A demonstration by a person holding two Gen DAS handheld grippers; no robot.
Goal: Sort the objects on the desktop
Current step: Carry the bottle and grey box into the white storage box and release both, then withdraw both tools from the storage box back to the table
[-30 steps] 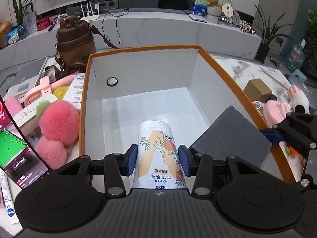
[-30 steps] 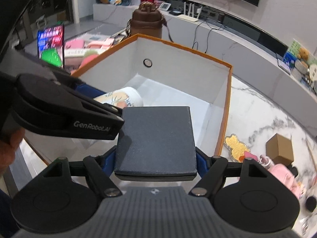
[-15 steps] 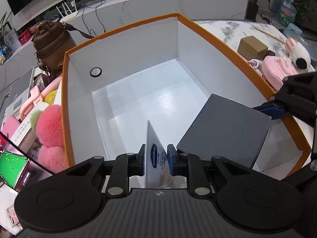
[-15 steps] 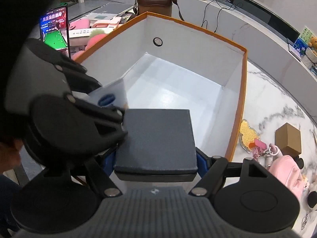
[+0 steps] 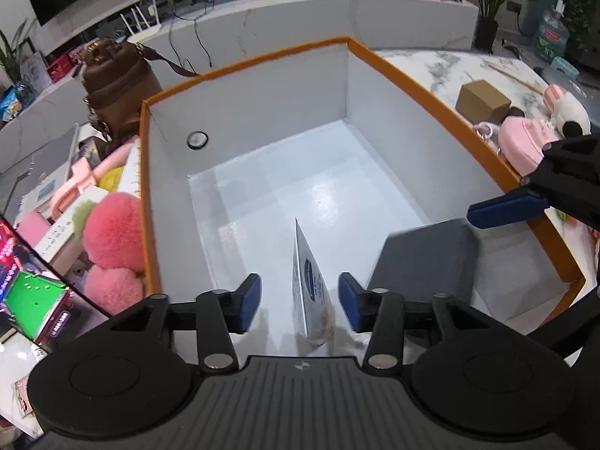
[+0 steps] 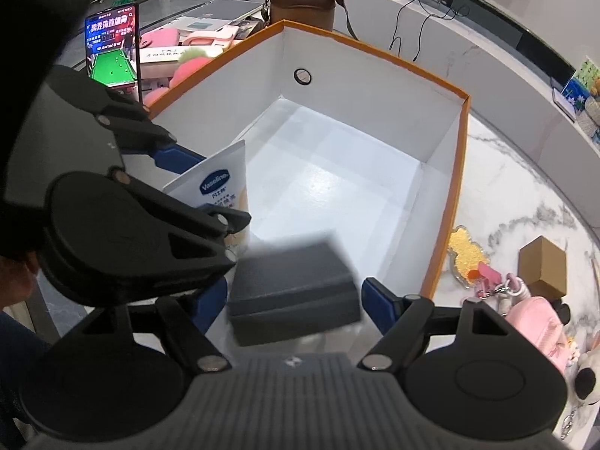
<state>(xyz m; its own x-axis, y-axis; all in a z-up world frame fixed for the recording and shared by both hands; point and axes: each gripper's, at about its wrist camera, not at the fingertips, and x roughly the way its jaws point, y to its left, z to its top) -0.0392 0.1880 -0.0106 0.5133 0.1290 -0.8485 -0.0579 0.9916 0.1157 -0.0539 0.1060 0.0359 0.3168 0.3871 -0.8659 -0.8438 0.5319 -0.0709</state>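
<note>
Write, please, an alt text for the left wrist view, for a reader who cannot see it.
The left tongs are open over a white box with an orange rim, and a white Vaseline tube stands between their blue pads without touching them. To the right, a dark grey box lies inside, below the open right tongs.

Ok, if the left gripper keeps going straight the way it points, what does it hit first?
Most likely the Vaseline tube, loose between the open left gripper fingers; past it, the white floor of the orange-rimmed box. Depth is hard to judge here.
</note>
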